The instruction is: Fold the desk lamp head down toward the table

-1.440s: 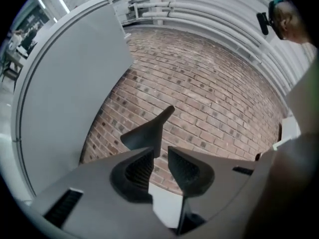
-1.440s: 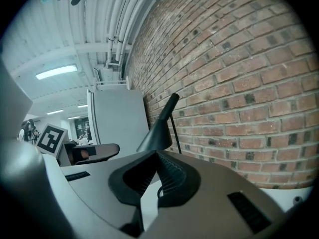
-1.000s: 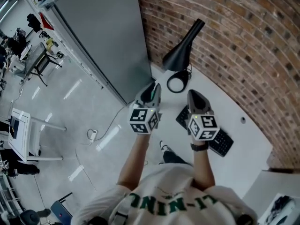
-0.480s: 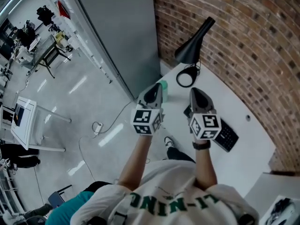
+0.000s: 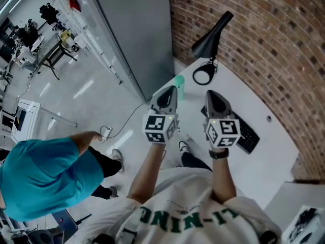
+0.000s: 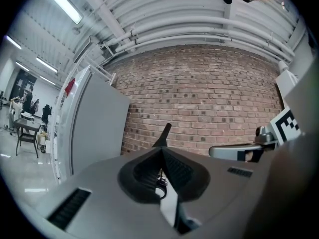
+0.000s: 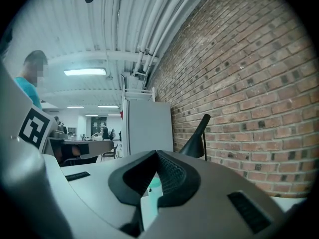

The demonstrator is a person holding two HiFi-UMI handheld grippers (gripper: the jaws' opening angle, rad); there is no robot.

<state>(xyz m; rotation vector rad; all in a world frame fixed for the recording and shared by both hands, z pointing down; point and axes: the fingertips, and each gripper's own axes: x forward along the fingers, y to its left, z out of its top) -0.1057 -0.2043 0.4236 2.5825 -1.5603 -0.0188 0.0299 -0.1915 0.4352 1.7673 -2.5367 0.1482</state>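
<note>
The black desk lamp stands at the far end of the white table against the brick wall. Its cone head is tilted upward over its round base. Both grippers are held level in front of me, short of the lamp and touching nothing. My left gripper is shut and empty; in the left gripper view its jaws meet below the lamp. My right gripper also looks shut and empty. In the right gripper view the lamp shows right of the closed jaws.
A green cup stands at the table's near-left edge, close to the lamp base. A black keyboard lies under my right hand. A tall grey cabinet stands left of the table. A person in a teal shirt is on the floor at lower left.
Both grippers have moved forward toward the lamp, side by side. A person in a teal shirt has walked into the lower left of the head view.
</note>
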